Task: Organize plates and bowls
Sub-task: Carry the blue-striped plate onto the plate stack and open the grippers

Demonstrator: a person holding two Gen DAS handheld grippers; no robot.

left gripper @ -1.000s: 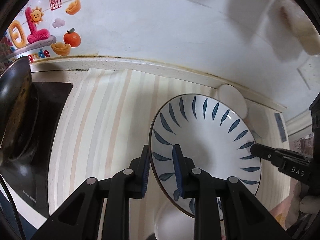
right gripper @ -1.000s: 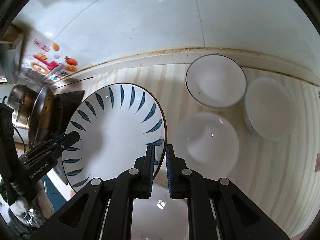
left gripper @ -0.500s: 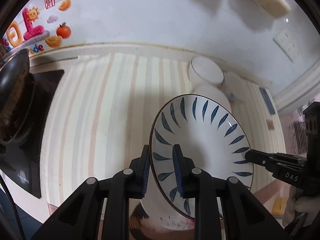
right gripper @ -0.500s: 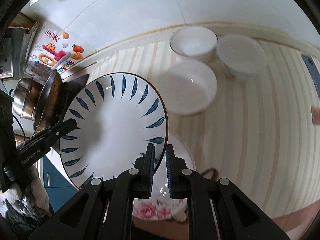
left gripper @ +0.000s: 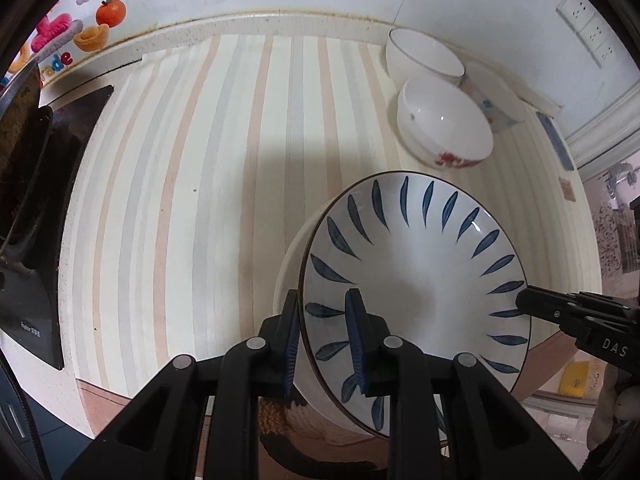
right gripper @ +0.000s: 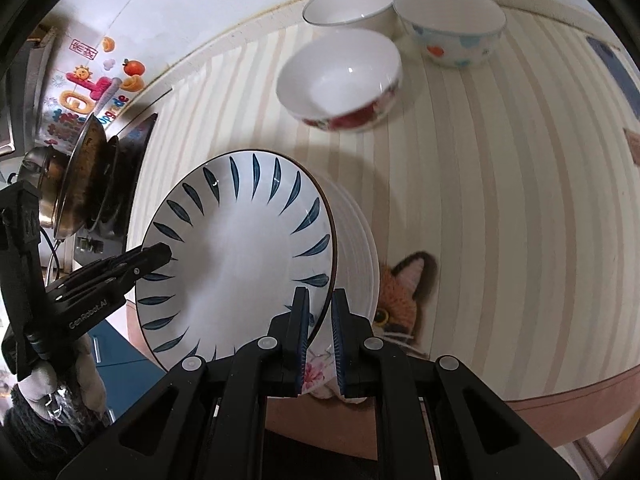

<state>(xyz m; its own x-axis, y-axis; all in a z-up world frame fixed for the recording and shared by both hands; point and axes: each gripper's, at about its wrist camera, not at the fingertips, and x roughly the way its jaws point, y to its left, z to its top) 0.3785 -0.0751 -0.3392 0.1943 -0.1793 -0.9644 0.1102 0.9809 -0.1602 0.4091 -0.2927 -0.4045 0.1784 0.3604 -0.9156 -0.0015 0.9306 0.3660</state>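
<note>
**Two-handed lowering of a leaf-patterned plate onto a plate stack**

The round white ceramic plate with dark blue leaf strokes around its rim (left gripper: 416, 276) is carried by both tools at once. The left gripper (left gripper: 324, 340) is clenched on the plate's near-left edge, one blue-ribbed pad under the rim and one on the upper face. The right gripper (right gripper: 320, 328) is clenched on the opposite edge, its pads pinching the rim just ahead of the camera. In each view the other tool's black fingers enter from the far side of the plate.

The plate hangs tilted, directly above and close to the stack of plain white plates (right gripper: 360, 240), whose rims show just beyond the right gripper and to the left of the left one. Under the stack lies a knitted orange fox-face mat (right gripper: 404, 292), right of the right gripper's tips. Whether the carried plate already touches the stack cannot be told.

Well ahead of both grippers stand three bowls, close together: a white bowl with a red flower band (right gripper: 340, 84), a plain white bowl with a thin dark rim (right gripper: 348, 4) and a white bowl with blue and orange spots (right gripper: 452, 28).

Judged step: seating the plate on the stack. To do it well, level the plate, centre it over the rims below, and bring both hands down evenly. Free the pads only once the stack bears the weight, since the lower pads sit under the rim and could be trapped or chip the ceramic.
</note>
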